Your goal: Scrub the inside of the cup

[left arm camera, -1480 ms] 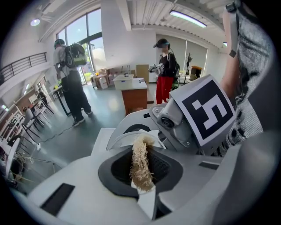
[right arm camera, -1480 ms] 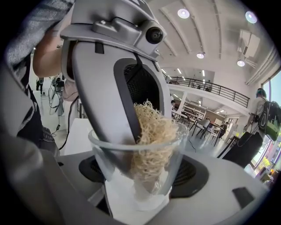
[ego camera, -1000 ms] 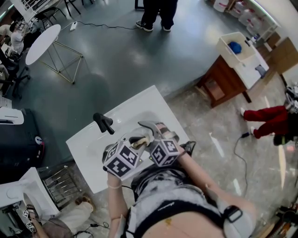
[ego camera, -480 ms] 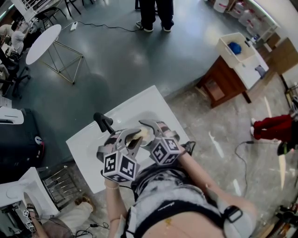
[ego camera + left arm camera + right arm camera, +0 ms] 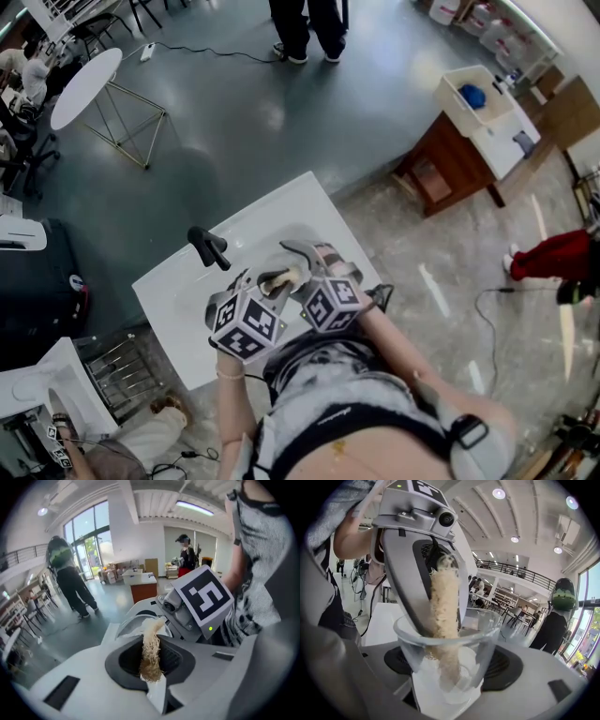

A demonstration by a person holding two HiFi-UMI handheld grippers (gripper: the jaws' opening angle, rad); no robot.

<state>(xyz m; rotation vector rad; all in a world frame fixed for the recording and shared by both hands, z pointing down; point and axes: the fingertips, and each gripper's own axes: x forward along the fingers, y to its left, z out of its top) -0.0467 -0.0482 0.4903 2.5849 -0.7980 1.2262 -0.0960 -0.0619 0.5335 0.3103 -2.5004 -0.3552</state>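
The right gripper (image 5: 450, 667) is gripping the clear glass cup (image 5: 485, 637) between widely spread jaws. The left gripper (image 5: 151, 663) is pinching a tan fibrous scrubber (image 5: 444, 599), which is hanging deep inside the cup. A white sink (image 5: 281, 208) is lying beneath the cup.

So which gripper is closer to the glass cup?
Right. The right gripper is shut on the glass cup, holding its sides. The left gripper is at the cup's mouth, pinching a loofah strip that dips inside.
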